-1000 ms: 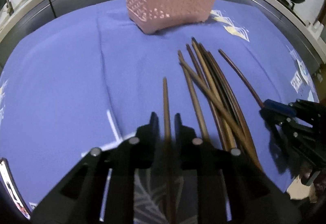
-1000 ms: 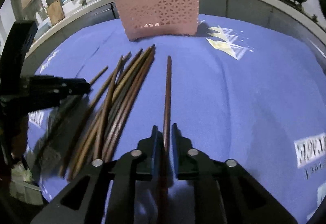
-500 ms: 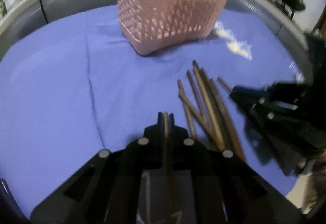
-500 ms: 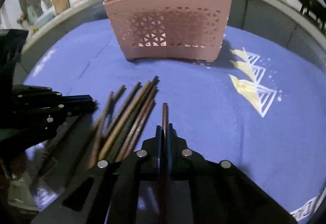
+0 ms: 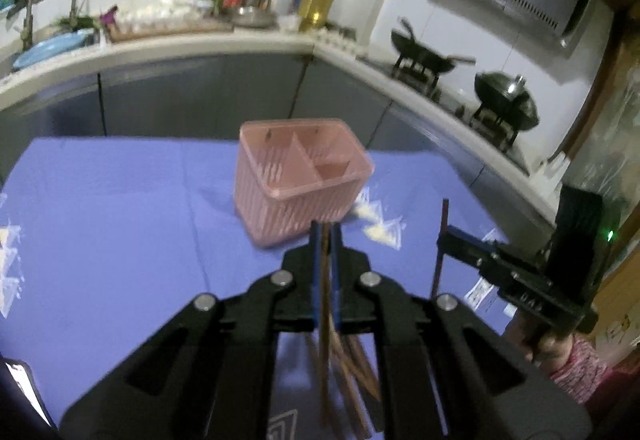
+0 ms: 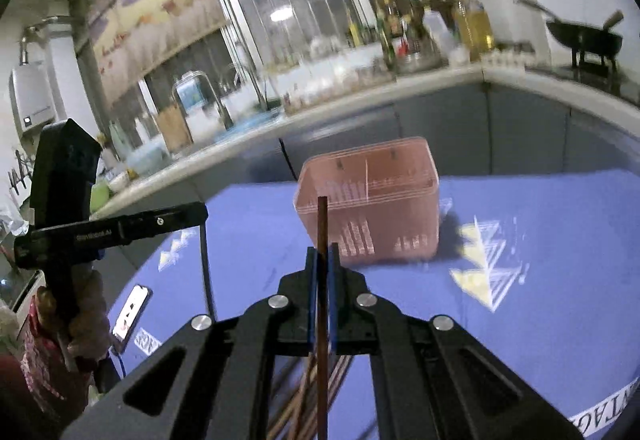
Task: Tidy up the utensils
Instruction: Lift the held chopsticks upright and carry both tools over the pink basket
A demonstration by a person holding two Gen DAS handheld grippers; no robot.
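My left gripper point(image 5: 325, 230) is shut on a brown chopstick point(image 5: 325, 304) and holds it raised above the blue tablecloth point(image 5: 120, 220). My right gripper point(image 6: 322, 254) is shut on another chopstick point(image 6: 322, 240), also lifted; it shows upright in the left wrist view point(image 5: 440, 244). The pink perforated utensil basket point(image 5: 300, 180) with dividers stands ahead of both grippers; it also shows in the right wrist view point(image 6: 372, 200). Several more chopsticks point(image 5: 352, 372) lie on the cloth under the left gripper and under the right gripper point(image 6: 300, 404).
A kitchen counter point(image 5: 200, 48) with bottles and a sink runs behind the table. Woks point(image 5: 504, 100) sit on burners at the right. A phone point(image 6: 132, 310) lies at the table's left edge. The left gripper's body point(image 6: 120, 228) is at the left.
Both grippers have risen from the cloth, each lifting its chopstick, and now look at the basket from higher up. The chopstick pile stays on the cloth below.
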